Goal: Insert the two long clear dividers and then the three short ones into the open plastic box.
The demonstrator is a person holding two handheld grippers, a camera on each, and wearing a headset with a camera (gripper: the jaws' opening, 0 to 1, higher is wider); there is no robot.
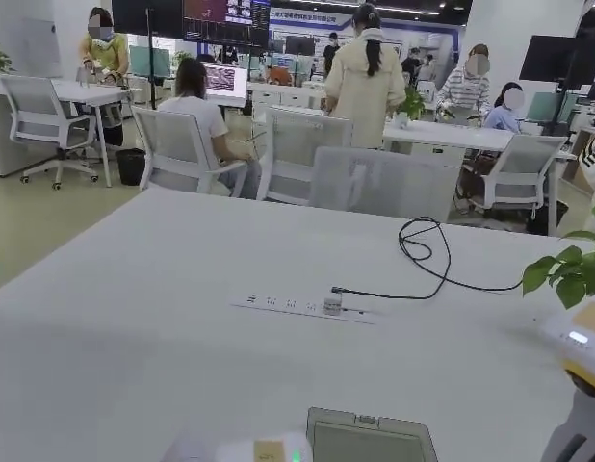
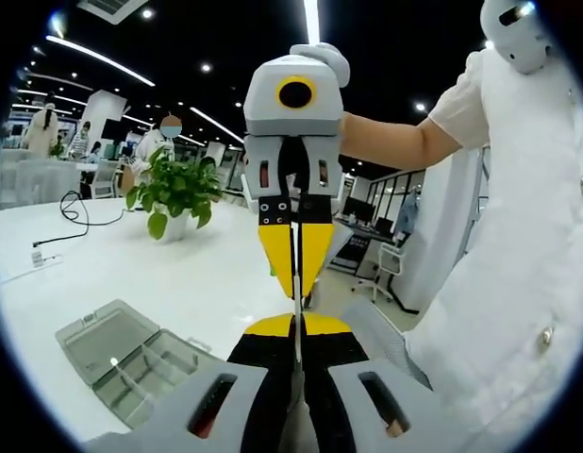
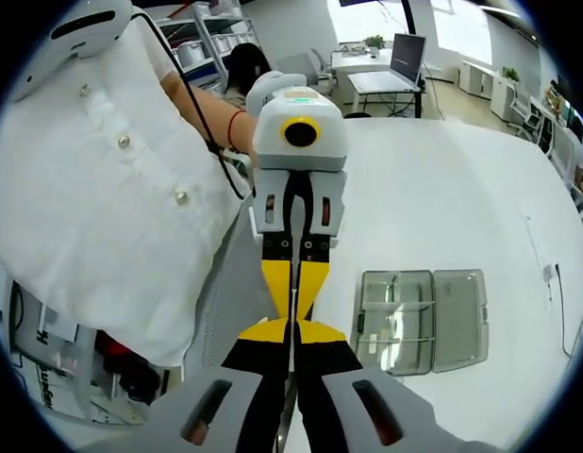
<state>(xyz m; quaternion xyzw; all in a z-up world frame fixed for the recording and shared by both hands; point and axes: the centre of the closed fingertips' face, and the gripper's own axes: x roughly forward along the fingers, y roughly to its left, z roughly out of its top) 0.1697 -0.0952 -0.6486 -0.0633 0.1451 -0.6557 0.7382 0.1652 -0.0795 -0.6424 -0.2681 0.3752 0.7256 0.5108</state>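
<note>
- Head view: the plastic box [image 1: 372,435] lies on the white workbench [image 1: 182,318], cut off by the bottom edge of the picture. A power strip [image 1: 302,306] lies beyond the box. A black cable [image 1: 425,260] loops farther beyond it, and potted plant [image 1: 567,271] leaves show to the box's right.
- Left gripper view: the left gripper [image 2: 296,323] has its fingers pressed together, with nothing seen between them. The right gripper [image 2: 294,291] faces it tip to tip, fingers likewise closed. The box lies open on the workbench to the left of both, lid flat beside the base. Clear dividers [image 2: 133,377] stand in the base; I cannot tell how many.
- Right gripper view: both grippers meet tip to tip, each pair of fingers closed and holding nothing visible. They are off the box, to its left in this view. Dividers split the base into compartments, and the lid lies flat on the base's far side.
</note>
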